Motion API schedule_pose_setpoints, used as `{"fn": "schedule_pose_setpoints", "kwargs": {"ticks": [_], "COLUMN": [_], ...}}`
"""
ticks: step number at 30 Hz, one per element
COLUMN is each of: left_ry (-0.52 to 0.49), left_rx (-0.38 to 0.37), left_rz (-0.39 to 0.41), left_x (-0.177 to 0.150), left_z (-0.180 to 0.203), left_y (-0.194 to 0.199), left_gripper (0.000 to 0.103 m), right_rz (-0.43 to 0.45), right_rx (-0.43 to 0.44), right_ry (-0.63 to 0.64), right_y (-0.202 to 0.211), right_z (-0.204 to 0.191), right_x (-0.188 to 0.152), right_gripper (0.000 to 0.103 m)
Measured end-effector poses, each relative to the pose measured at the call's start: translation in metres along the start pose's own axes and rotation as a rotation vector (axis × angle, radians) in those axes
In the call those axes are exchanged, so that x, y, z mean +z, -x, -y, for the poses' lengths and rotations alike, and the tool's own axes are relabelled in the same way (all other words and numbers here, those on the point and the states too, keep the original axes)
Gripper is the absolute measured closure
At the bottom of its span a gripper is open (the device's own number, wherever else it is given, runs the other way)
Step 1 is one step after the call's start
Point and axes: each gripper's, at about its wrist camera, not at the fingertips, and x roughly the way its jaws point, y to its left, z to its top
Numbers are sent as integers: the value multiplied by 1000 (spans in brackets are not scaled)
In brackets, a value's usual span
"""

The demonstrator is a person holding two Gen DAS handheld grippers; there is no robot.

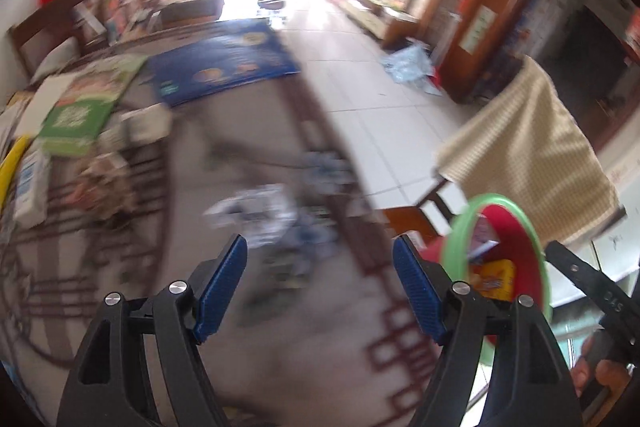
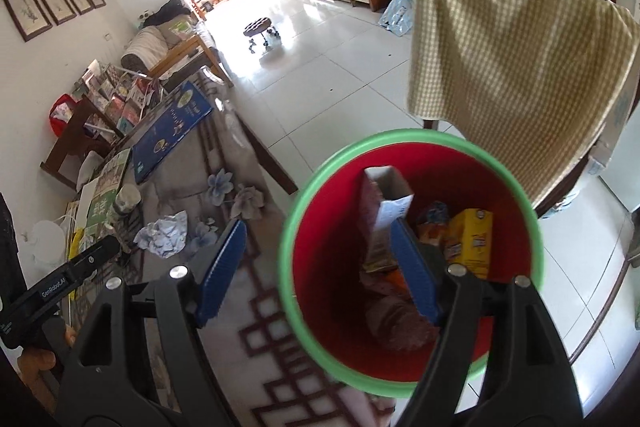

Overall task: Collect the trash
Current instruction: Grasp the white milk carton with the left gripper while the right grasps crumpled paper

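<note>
A red trash bin with a green rim (image 2: 412,155) stands at the table's right edge; it also shows in the left wrist view (image 1: 516,223). Inside lie a pink carton (image 2: 380,211), a yellow box (image 2: 472,239) and other wrappers. A crumpled white-blue paper ball (image 2: 164,233) lies on the patterned tablecloth; in the left wrist view it is blurred (image 1: 260,215), just ahead of my open, empty left gripper (image 1: 320,287). My right gripper (image 2: 320,267) is open and empty, its right finger over the bin, its left finger outside the rim.
Blue (image 2: 172,131) and green (image 2: 108,195) flat boxes, a cup (image 2: 128,201) and clutter crowd the table's far left. A chair draped with a checked cloth (image 2: 516,59) stands beside the bin. The table edge (image 2: 272,167) drops to a tiled floor.
</note>
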Motion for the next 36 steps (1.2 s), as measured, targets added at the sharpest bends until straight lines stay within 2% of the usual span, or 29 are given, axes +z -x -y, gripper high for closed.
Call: {"fn": "schedule_pose_setpoints", "kwargs": {"ticks": [5,12,16,18,24,26,27,28,29,32,36], "left_ry": [109,244,306,327,366,378,378,370,363,351,367], "left_rx": [128,285,349,353,353,329,314,301,288,254,188], "left_rz": [-3,20,2,-18,-81,-97,-99,-104,-108,-101,-88], "left_x": [-4,11,24,31,49,53,55,56,56,52,28], "left_z": [-103,-243,-314,-339,-382,-390,-392,-393,-393,-391,-382], "left_y": [8,12,2,-8,-53,-65,-68,-71,-73,-71,-53], "left_gripper": [31,31,31,31,31,31,35,47,53,53,53], "right_rz": [-38,-78,-116,-131,-165,-174,-178,-184,-192,-226,-283], "right_rx": [32,29,24,21,15,27,32,38,49,86,133], "right_ry": [77,108,124,134,202,240,254,271,291,327,348], "right_y": [-16,-34,-48,-51,-64,-71,-75,-80,-88,-116,-158], "right_z": [-66,-127,-162,-177,-227,-248,-256,-265,-276,-305,-342], "right_x": [-17,-42,-62,-70,-78,-77,-77,-76,-75,-72,-68], "right_gripper": [27,27,27,27,26,24,24,24,24,24,24]}}
